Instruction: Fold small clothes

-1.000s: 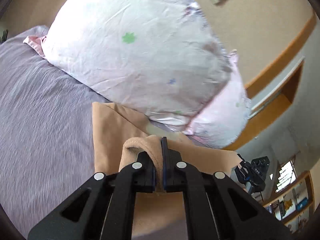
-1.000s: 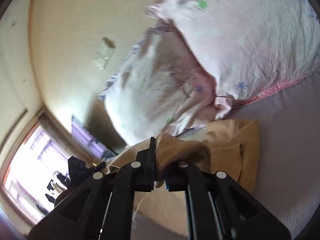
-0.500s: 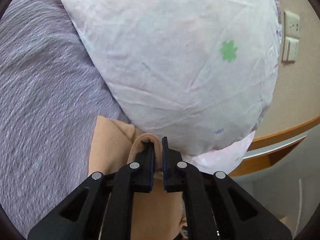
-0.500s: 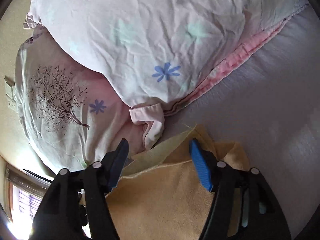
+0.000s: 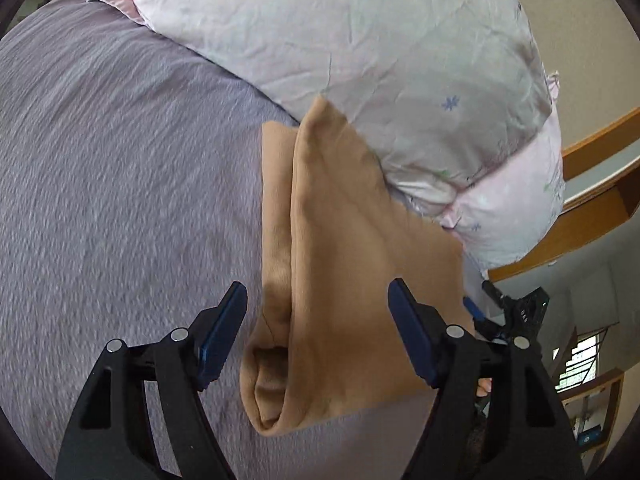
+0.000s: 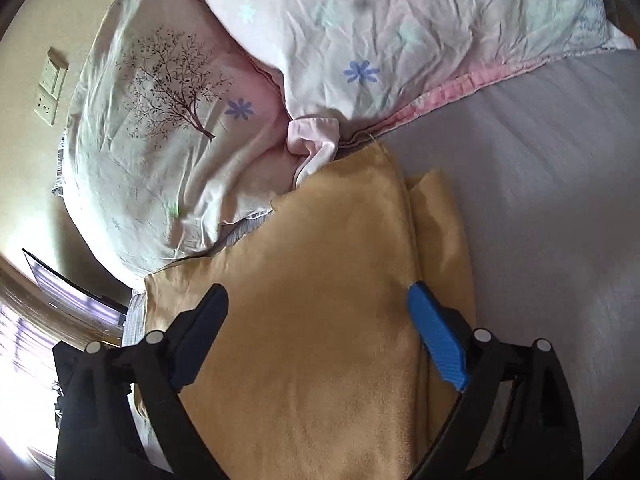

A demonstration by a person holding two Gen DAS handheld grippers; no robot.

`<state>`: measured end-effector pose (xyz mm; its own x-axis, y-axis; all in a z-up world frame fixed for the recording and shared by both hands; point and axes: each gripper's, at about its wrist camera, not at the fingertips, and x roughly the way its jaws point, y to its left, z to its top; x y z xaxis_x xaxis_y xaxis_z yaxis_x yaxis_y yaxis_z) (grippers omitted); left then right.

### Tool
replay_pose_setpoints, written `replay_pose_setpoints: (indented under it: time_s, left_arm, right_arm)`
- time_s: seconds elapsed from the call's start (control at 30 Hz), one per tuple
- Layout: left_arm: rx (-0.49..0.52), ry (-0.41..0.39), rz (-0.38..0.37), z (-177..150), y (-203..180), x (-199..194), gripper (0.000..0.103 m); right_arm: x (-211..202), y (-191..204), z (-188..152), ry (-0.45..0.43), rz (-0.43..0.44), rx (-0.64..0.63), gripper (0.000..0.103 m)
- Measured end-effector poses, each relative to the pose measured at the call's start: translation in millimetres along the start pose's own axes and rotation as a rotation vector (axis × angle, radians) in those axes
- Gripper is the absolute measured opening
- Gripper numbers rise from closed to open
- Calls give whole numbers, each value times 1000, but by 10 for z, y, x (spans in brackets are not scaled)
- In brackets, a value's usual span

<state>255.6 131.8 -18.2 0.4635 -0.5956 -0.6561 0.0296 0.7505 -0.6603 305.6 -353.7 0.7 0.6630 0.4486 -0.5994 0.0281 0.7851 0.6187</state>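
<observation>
A tan garment lies folded over itself on the purple bedsheet, its far edge against the pillows. My left gripper is open and empty just above the garment's near end, one finger on each side of the fold. In the right wrist view the same garment fills the lower middle, with a second layer showing along its right side. My right gripper is open and empty over it. The right gripper's black body shows past the garment's right edge in the left wrist view.
Two white floral pillows with pink trim lie stacked at the head of the bed, also in the right wrist view. Behind are a beige wall with a switch plate and a wooden ledge. The sheet stretches to the right.
Both grippers were shut on the garment a second ago. The right opened first, then the left. The garment now lies folded on the sheet and both grippers have drawn back a little.
</observation>
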Motion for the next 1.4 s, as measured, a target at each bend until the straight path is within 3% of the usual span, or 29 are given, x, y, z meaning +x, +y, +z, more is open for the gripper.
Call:
replay_pose_setpoints:
  time_s: [0.1,0.27,0.3,0.37,0.4,0.47,0.57,0.7,0.77,0.87,0.93,1.0,1.07,1.17,1.2,1.23,1.3,1.4]
  left_arm:
    - [53,21,72,-57,-63,86,73]
    - [129,-23,207,-11,-313,249,73]
    - [131,-25,215,-24,-329,267,55]
    - [90,-11,202,-25,-303,286,30]
    - [33,19,134,-8,-238,302,15]
    - [-44,25,53,29,-195,287,15]
    - [-51,-12,-55,96,-343,105,14]
    - [23,-41,-227,194,-1056,49,14]
    - [61,-20,-315,193,-1488,236,14]
    - [124,79,-415,54,-2160,827,14]
    - [113,199,-459,-93,-2479,1352,15]
    - [79,342,-519,-230,-2637,1766,15]
    - [41,386,-602,-286,-2620,1834,15]
    - [105,266,-552,-157,-2457,1480,20]
    - [122,227,-510,-103,-2378,1358,29]
    - [136,190,-451,-58,-2261,1213,38]
    - [163,128,-303,5,-2045,1025,42]
    - [171,133,-159,21,-1757,1009,48]
  right_arm:
    - [-223,-38,-44,-98,133,-12,93]
    - [-416,-270,-132,-199,165,19,97]
    - [-413,-319,-95,-191,153,47,97]
    - [-433,-451,-89,-197,171,106,97]
    - [-424,-475,-66,-218,182,130,97]
    - [-471,-557,-62,-260,202,161,97]
    - [-548,-646,-67,-302,225,198,97]
    - [-591,-682,-50,-325,223,214,98]
    - [-604,-693,-49,-339,217,216,97]
    - [-646,-730,-39,-356,180,205,97]
    - [-664,-771,-28,-356,141,191,97]
    - [-678,-825,-30,-355,129,205,97]
    - [-704,-863,-42,-358,140,220,97]
    - [-738,-833,-28,-352,147,201,97]
    - [-745,-806,-20,-337,148,186,97]
    - [-737,-771,-6,-300,146,167,97]
    - [-687,-708,20,-202,139,131,97]
    - [-515,-690,21,-46,163,128,97]
